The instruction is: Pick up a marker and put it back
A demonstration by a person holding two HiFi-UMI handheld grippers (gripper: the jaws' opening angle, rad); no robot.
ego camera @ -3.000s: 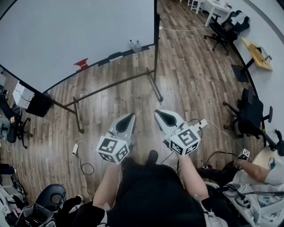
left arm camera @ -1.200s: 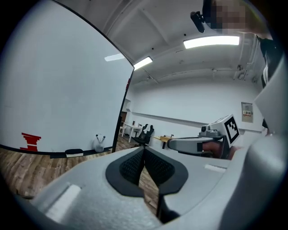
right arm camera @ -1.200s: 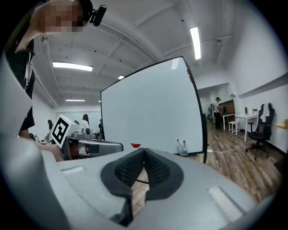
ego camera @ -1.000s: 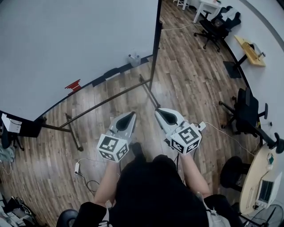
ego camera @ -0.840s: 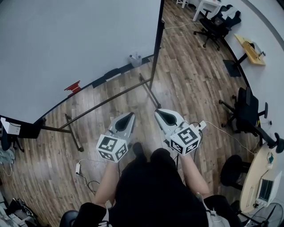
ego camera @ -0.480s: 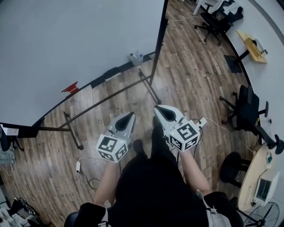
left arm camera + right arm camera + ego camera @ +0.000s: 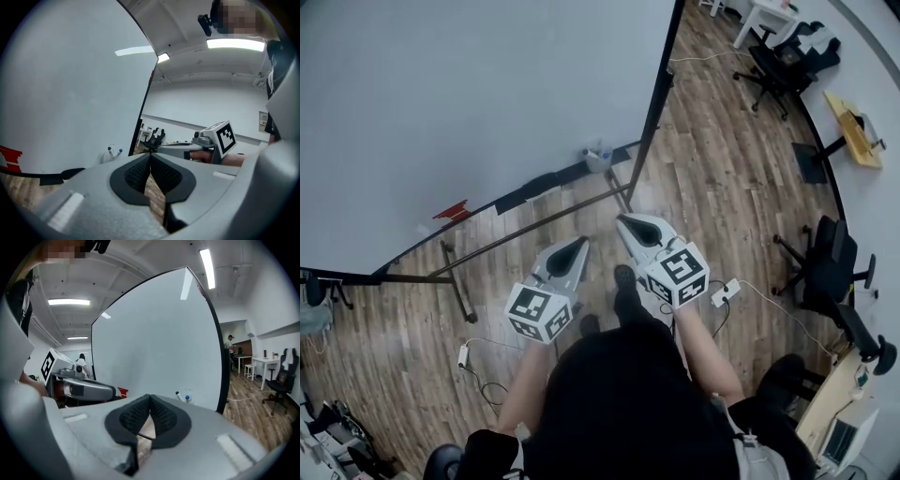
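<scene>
Two markers stand in a clear cup [image 7: 598, 156] on the whiteboard's [image 7: 469, 94] bottom ledge, near its right post; the same cup [image 7: 114, 153] shows in the left gripper view, and its blue and black caps [image 7: 183, 396] show in the right gripper view. My left gripper [image 7: 578, 246] is shut and empty, held level over the floor short of the board. Beside it, my right gripper [image 7: 623, 222] is shut with nothing in it and reaches slightly further forward. In both gripper views the pads [image 7: 150, 157] [image 7: 150, 398] meet at the tips. The cup lies ahead of both grippers, apart from them.
A red eraser [image 7: 450, 210] and a black eraser [image 7: 539, 184] lie on the ledge left of the cup. The board's metal stand legs [image 7: 455, 277] cross the wooden floor. Office chairs [image 7: 825, 272], a white power strip [image 7: 724, 291] and a floor cable [image 7: 464, 354] sit around me.
Both grippers have moved forward toward the whiteboard, which now fills more of the head view. The right gripper has shifted ahead of the left. Both stay shut.
</scene>
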